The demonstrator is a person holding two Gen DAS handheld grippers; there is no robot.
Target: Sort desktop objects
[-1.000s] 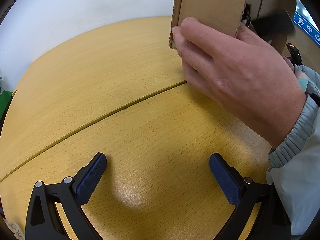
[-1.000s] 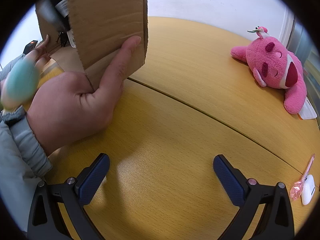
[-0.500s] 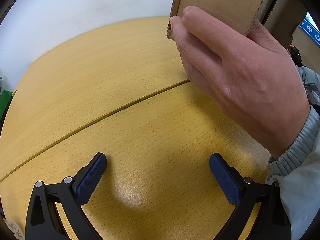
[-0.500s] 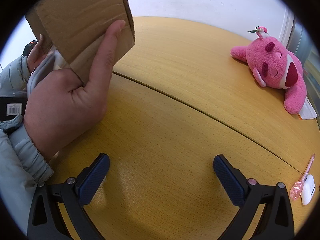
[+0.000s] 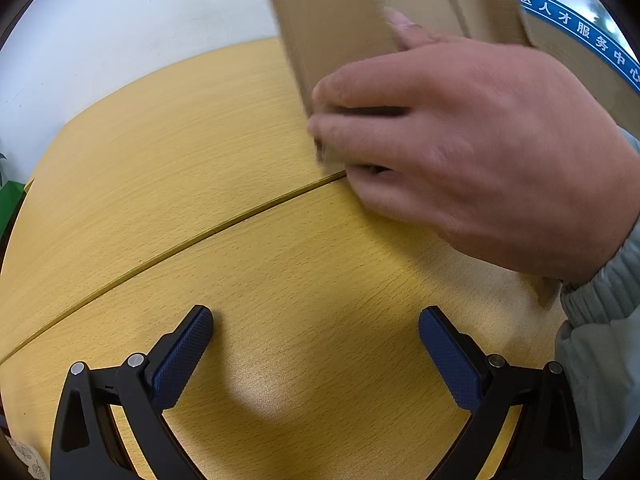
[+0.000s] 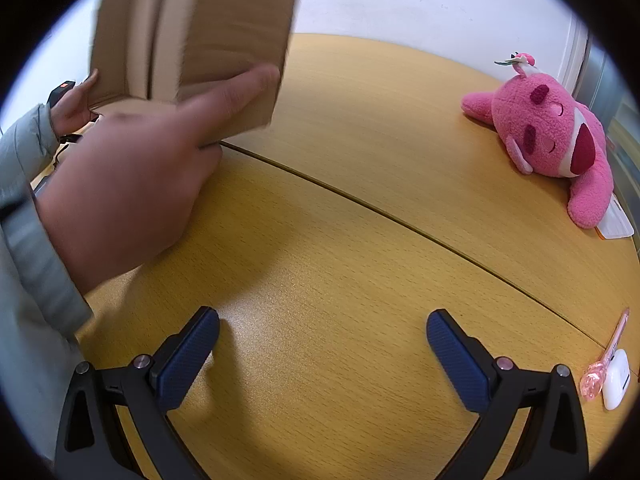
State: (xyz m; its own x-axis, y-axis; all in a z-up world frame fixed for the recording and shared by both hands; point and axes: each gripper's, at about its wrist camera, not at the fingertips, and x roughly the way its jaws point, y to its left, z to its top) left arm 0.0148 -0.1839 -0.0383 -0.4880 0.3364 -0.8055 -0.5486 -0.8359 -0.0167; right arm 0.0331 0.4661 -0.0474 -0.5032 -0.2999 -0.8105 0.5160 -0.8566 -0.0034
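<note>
A bare hand point(image 5: 472, 152) holds a brown cardboard box point(image 5: 344, 28) tilted just above the yellow wooden table point(image 5: 200, 160); the box is motion-blurred. The box point(image 6: 208, 40) and hand point(image 6: 132, 184) also show at the left of the right wrist view. A pink plush toy point(image 6: 548, 136) lies at the far right. A pink pen point(image 6: 604, 360) and a white earbud case point(image 6: 616, 380) lie at the right edge. My left gripper point(image 5: 316, 356) and my right gripper point(image 6: 323, 356) are both open and empty, low over the table.
A seam point(image 6: 400, 220) runs across the tabletop. A white card point(image 6: 616, 224) lies under the plush toy's foot. A second hand point(image 6: 76, 104) touches the box's far side. A white wall point(image 5: 120, 32) stands behind the table.
The hand has tilted and turned the cardboard box, which is now blurred with motion and lower toward the table. Both grippers have stayed in place and open.
</note>
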